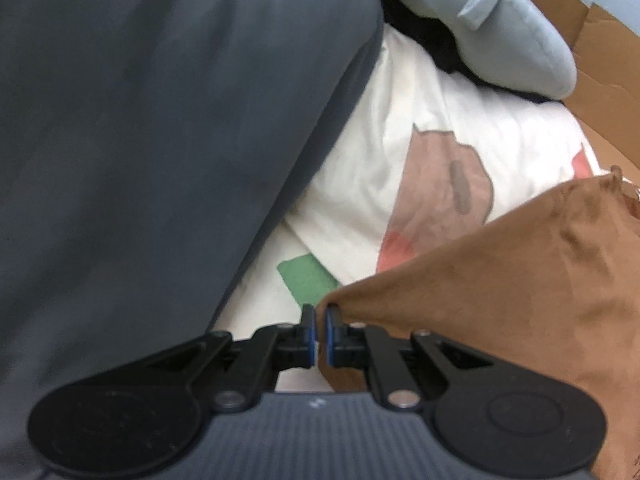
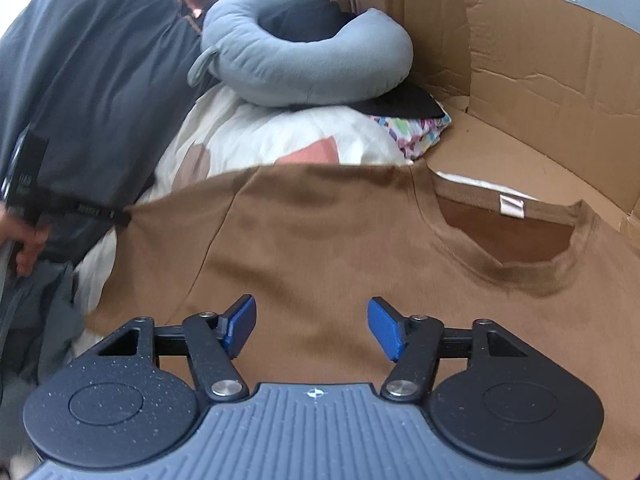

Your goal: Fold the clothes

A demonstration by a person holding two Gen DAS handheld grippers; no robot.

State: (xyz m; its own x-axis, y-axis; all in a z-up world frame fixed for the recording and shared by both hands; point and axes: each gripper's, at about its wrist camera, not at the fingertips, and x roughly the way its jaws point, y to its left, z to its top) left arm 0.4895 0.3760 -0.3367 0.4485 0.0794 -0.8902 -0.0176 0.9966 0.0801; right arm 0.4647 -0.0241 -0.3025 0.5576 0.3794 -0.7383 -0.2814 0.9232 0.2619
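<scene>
Left hand-held gripper (image 1: 319, 322) is pinched almost shut on the edge of the brown T-shirt (image 2: 320, 248), and I see the cloth running off from its fingertips up and to the right in the left wrist view, pulled into a taut fold. From the right wrist view that same pinch sits at the shirt's far left corner, where the sleeve end is drawn out sideways, with a person's hand (image 2: 24, 246) just below it.

My right hand-held gripper (image 2: 311, 322) hovers over the near part of the shirt with its jaws standing fairly wide and nothing between the blue pads (image 2: 244, 322); I cannot tell whether they brush the fabric. The shirt lies spread ahead of it, its long axis running left to right across the view, collar (image 2: 532, 276) and white label (image 2: 511, 205) ahead and to the right on the cardboard sheet (image 2: 540, 152).

I judge the next grasp belongs to the right side, since it is nearer the collar and shoulder, while the left already has its end.

Behind the shirt lie a white patterned blanket (image 2: 280, 128) and a grey ring pillow (image 2: 312, 64).
</scene>
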